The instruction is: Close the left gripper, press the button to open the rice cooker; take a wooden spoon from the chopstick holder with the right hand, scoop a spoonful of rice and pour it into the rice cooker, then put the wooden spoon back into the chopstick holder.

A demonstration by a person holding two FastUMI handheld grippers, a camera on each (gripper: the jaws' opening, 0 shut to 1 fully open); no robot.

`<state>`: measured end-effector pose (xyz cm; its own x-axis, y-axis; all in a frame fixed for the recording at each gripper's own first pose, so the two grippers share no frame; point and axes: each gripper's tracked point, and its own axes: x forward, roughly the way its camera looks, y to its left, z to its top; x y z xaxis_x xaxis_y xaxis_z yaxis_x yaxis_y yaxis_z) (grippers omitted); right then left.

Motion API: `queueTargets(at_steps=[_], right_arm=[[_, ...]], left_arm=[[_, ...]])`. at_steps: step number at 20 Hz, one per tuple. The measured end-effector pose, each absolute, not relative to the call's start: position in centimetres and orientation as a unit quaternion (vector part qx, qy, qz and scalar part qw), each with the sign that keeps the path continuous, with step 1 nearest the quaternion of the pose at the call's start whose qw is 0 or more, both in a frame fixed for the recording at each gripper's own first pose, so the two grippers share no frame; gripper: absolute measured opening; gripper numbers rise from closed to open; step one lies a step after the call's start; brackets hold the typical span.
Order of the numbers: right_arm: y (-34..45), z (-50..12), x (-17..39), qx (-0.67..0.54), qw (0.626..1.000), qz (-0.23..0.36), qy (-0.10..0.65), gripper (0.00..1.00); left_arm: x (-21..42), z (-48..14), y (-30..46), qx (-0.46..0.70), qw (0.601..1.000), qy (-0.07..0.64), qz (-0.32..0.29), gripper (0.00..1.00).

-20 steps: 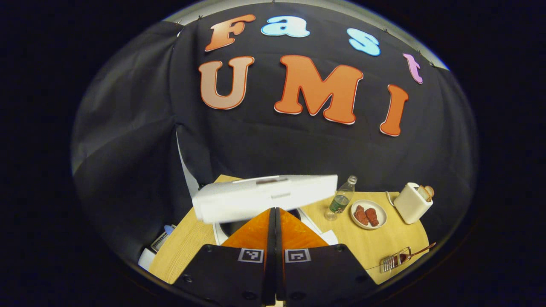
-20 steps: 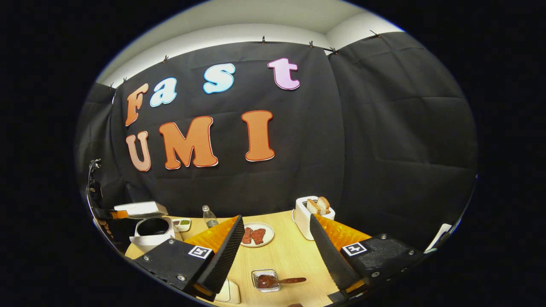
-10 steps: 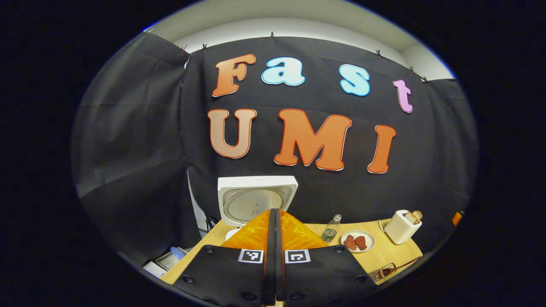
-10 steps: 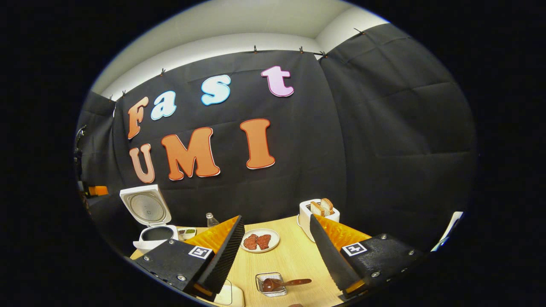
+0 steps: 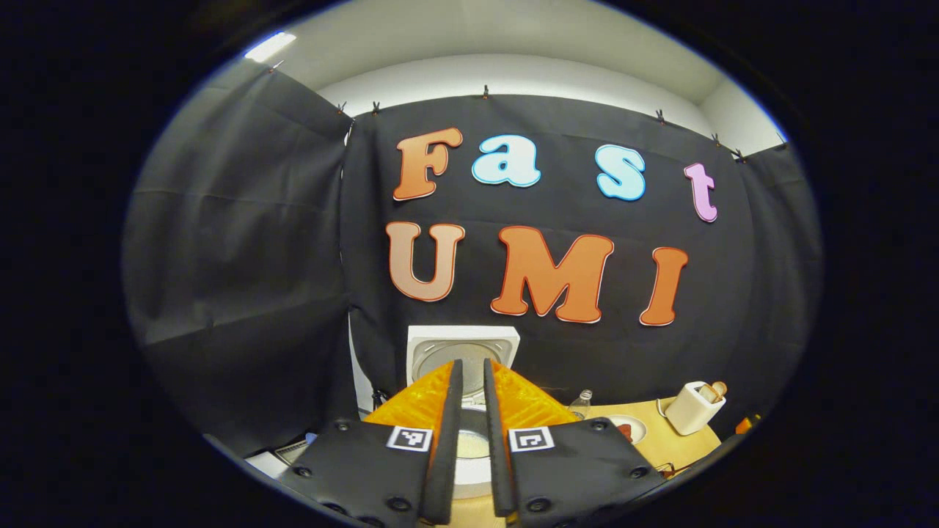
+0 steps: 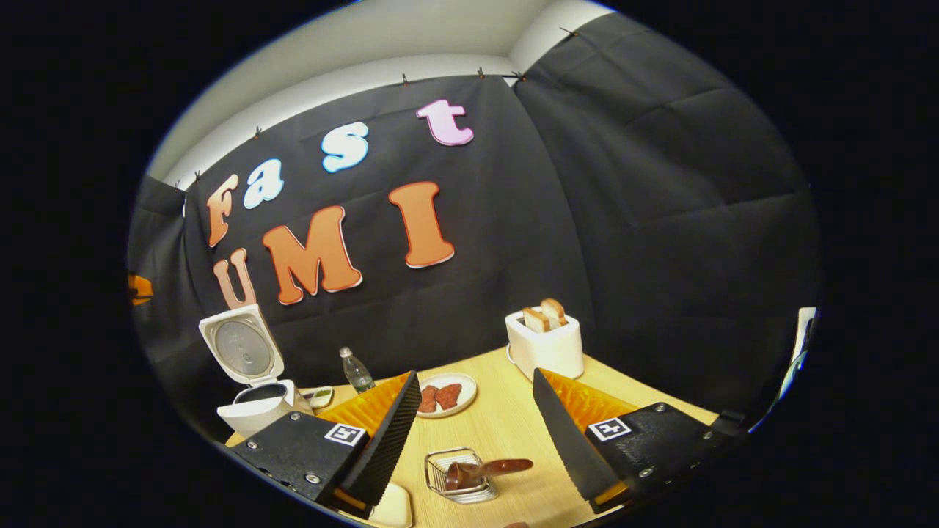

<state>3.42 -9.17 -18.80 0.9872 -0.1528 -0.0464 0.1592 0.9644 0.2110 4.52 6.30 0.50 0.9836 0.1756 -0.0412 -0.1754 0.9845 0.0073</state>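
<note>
The right gripper (image 6: 469, 433) hangs open over the table (image 6: 506, 425), holding nothing. The wooden spoon (image 6: 488, 469) lies in the wire holder (image 6: 451, 480) just ahead of it, near the table's front edge. A good pick would clamp the handle, not the bowl. The left gripper (image 5: 469, 440) is open a crack. One rice cooker (image 6: 253, 400) stands lid-up at far left; one spoon, one holder.

Two matching grippers, pretty chunky. Left gripper (image 5: 469, 440): black angular housings studded with round screws, translucent orange wedges behind slim dark fingers (image 5: 446, 447), a small white-and-black square marker on each side. Right gripper (image 6: 473, 433): same black bodies, screws, orange wedges and square markers, plus finely ribbed black pads (image 6: 389, 436).
</note>
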Motion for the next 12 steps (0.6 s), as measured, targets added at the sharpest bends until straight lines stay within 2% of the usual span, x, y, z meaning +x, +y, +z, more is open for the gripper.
queueTargets(at_steps=[3, 5, 8, 10, 12], right_arm=[[-9.2, -22.5, 3.8, 0.118, 0.988, -0.084, 0.047, 0.95], [-8.9, -24.4, 4.3, 0.127, 0.986, -0.083, 0.064, 0.95], [-8.3, -26.2, 5.1, 0.142, 0.983, -0.08, 0.082, 0.95], [-8.1, -27.2, 5.6, 0.156, 0.981, -0.078, 0.09, 0.95], [-7.8, -28.4, 5.8, 0.175, 0.976, -0.077, 0.105, 0.93]], left_arm=[[3.2, 1.8, 7.1, 0.001, 0.995, 0.008, 0.099, 0.43], [2.1, 2.5, 7.5, -0.002, 0.994, 0.0, 0.108, 0.48], [0.8, 3.2, 7.8, 0.002, 0.994, -0.004, 0.113, 0.84], [0.1, 3.9, 8.3, 0.004, 0.993, -0.009, 0.121, 0.84], [-0.3, 4.0, 8.9, 0.014, 0.991, -0.01, 0.134, 0.92]])
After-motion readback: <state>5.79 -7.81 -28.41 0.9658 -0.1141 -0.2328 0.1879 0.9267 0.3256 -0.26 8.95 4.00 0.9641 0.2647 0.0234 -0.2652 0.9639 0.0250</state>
